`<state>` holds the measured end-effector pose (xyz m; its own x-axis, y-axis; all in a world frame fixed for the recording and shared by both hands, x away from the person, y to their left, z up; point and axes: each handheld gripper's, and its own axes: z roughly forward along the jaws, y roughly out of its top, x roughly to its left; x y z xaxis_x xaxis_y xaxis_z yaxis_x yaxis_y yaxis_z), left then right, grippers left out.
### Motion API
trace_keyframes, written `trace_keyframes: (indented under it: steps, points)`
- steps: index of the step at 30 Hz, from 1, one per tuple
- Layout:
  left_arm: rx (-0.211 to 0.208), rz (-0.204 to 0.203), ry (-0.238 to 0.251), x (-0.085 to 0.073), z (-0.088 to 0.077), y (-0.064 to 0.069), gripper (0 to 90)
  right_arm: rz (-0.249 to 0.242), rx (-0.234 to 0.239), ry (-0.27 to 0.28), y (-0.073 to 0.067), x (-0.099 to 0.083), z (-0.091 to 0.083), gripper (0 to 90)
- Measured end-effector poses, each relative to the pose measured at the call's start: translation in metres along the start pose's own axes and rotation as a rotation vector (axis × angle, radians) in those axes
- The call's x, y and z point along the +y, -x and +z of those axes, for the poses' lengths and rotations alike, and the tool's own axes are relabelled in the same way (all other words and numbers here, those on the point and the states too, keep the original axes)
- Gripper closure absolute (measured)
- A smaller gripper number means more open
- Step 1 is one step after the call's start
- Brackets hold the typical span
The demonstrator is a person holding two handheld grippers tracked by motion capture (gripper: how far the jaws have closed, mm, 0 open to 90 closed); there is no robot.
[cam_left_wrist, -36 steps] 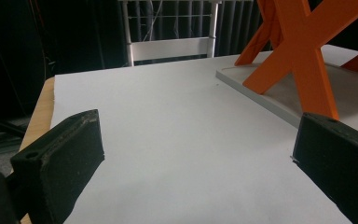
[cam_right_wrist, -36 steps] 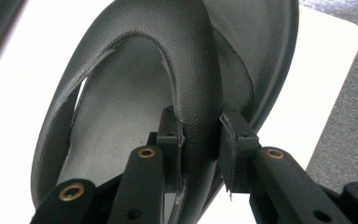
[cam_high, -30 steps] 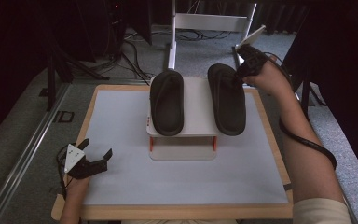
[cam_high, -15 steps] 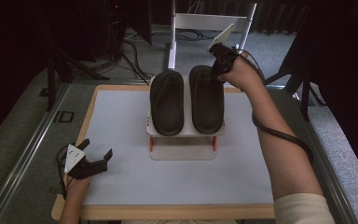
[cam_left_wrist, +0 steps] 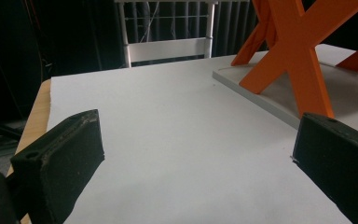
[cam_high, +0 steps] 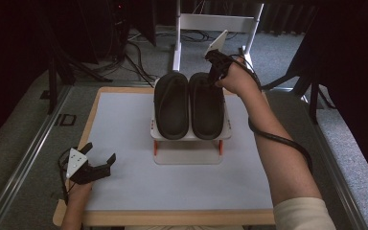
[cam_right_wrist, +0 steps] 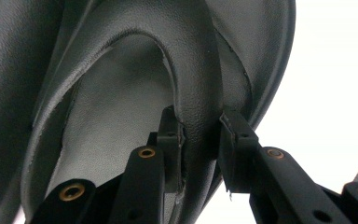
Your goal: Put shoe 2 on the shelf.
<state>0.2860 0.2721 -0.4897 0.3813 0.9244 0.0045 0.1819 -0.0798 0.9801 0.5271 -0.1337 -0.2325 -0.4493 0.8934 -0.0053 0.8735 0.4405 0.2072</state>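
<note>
High view shows the placing step close to done: two dark sandals sit side by side on a small white stand with orange legs (cam_high: 188,146) in the middle of the worktop (cam_high: 124,187). The left sandal (cam_high: 171,104) lies free on the stand's top. The right sandal (cam_high: 206,104) lies just beside it, the two nearly touching along their inner edges, and the right hand-held gripper (cam_high: 215,79) grasps it at its far end.

Right gripper view gives the grip plainly: the right hand-held gripper (cam_right_wrist: 200,140) has its jaws clenched on the sandal's strap (cam_right_wrist: 196,112), one pad inside the strap's loop against the footbed and the other on the outer side. The strap's leather is pinched thin between them.

I judge that what remains is to settle the sandal flat and square with its mate, then let the jaws part and draw the hand back and up without dragging the strap, since a snag could pull the sandal off the narrow top.

Left gripper view looks along the left hand-held gripper (cam_left_wrist: 196,158), whose jaws stand wide apart and hold nothing; they hover low over the bare worktop near the front left corner, well apart from the stand.
</note>
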Motion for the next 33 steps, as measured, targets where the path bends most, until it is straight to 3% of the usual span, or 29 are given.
trace_keyframes:
  steps: [9, 12, 19, 25, 30, 33]
  points:
    - [-0.001, 0.001, 0.002, 0.0, 0.0, 0.0, 1.3, -0.007, 0.005, -0.002, -0.001, -0.001, 0.002, 69.5]
    - [-0.001, 0.001, 0.001, 0.0, 0.0, 0.0, 1.3, -0.036, 0.002, 0.054, 0.001, -0.003, -0.002, 57.2]
    - [0.0, 0.001, -0.001, 0.0, 0.0, 0.0, 1.3, -0.053, 0.02, 0.087, 0.006, -0.011, -0.017, 47.6]
    - [0.0, -0.001, -0.001, 0.0, 0.0, 0.0, 1.3, -0.068, 0.061, 0.09, 0.019, -0.024, -0.021, 37.6]
    - [0.001, 0.001, -0.003, 0.0, 0.0, 0.0, 1.3, -0.038, 0.116, 0.147, 0.035, -0.035, -0.023, 33.3]
    - [0.002, 0.0, -0.003, 0.0, 0.0, 0.0, 1.3, -0.046, 0.126, 0.176, 0.043, -0.042, -0.024, 24.2]
